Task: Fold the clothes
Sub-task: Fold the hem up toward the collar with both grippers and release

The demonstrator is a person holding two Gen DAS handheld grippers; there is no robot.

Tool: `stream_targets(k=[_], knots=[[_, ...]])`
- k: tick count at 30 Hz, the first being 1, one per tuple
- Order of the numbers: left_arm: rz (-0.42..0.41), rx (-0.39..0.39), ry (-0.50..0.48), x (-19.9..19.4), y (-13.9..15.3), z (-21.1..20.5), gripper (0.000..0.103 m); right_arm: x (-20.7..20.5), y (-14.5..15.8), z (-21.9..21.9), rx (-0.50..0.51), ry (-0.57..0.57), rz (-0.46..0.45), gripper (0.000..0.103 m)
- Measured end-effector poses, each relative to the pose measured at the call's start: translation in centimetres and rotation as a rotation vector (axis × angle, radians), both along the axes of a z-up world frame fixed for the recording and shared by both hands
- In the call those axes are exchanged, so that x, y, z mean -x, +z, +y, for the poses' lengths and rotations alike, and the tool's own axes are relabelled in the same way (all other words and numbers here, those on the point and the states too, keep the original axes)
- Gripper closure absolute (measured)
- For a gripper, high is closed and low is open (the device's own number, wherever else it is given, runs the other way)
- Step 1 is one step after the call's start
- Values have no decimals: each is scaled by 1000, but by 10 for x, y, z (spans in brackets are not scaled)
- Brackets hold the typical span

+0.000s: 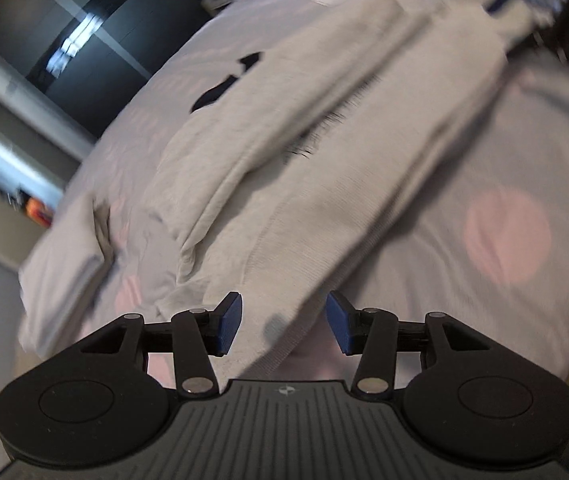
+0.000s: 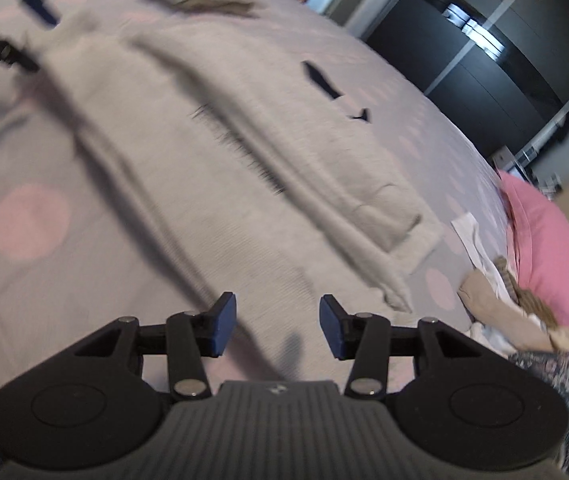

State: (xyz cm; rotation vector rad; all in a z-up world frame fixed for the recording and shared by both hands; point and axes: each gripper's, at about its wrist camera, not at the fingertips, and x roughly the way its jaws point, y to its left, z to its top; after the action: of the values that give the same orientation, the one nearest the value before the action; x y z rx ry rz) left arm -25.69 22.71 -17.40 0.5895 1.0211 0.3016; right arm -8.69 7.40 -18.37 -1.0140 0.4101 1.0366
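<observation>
Clearly a pale grey sweater (image 1: pixel 324 152) is lying spread on the dotted bedspread (image 1: pixel 524 184), running from the lower middle of the left wrist view up toward its upper right. One long lengthwise fold is showing along the middle, so a first fold seems made; by my judgement the garment is only partly folded, with the crosswise folds still to do.

At the lower middle of that view the left gripper (image 1: pixel 283 326) is hovering with its jaws standing partly open, roughly halfway. The sweater's hem is lying under the gap, yet neither blue pad is pressing on cloth, so it is holding nothing.

In the right wrist view the same sweater (image 2: pixel 244 152) is stretching from the upper left down to the lower middle, with a sleeve cuff (image 2: pixel 400 236) lying toward the right. Further right, a pink pillow (image 2: pixel 548 248) and a heap of other clothes (image 2: pixel 524 312) are waiting at the frame's right edge.

The right gripper (image 2: pixel 278 326) is likewise standing about half open over the fabric, gripping nothing. Both views are blurred.
</observation>
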Motion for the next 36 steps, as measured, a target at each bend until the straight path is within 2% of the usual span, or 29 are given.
stream_targets(k=[7,12,17,19,20,21,24,26,28,29,33,36], knots=[[83,-218,-60,1,-39,-6,58,19,-28,-1,125,71,-157,53],[120,-306,-104,3,-64,-7,58,26,-45,-2,184,122,-267,55],[130,-410,-171,5,-82,-10,58,27,-52,-6,186,132,-337,56],[135,-437,-187,5,-86,-12,58,26,-53,-6,183,129,-356,65],[138,-450,-195,5,-88,-14,58,25,-52,-7,180,124,-362,74],[142,-463,-202,4,-90,-14,58,24,-51,-7,177,120,-368,80],[148,-445,-179,0,-89,-12,63,25,-44,-9,152,115,-370,82],[130,-409,-149,-4,-83,-9,76,26,-42,-10,137,114,-391,82],[88,-363,-112,-6,-71,-5,81,26,-39,-10,122,106,-411,82],[64,-342,-90,-6,-64,-3,89,26,-37,-10,114,100,-420,82],[-24,-281,-8,-9,-40,7,90,22,-34,-9,101,65,-448,81],[5,-300,-20,-11,-44,8,88,18,-40,-9,134,53,-452,81]])
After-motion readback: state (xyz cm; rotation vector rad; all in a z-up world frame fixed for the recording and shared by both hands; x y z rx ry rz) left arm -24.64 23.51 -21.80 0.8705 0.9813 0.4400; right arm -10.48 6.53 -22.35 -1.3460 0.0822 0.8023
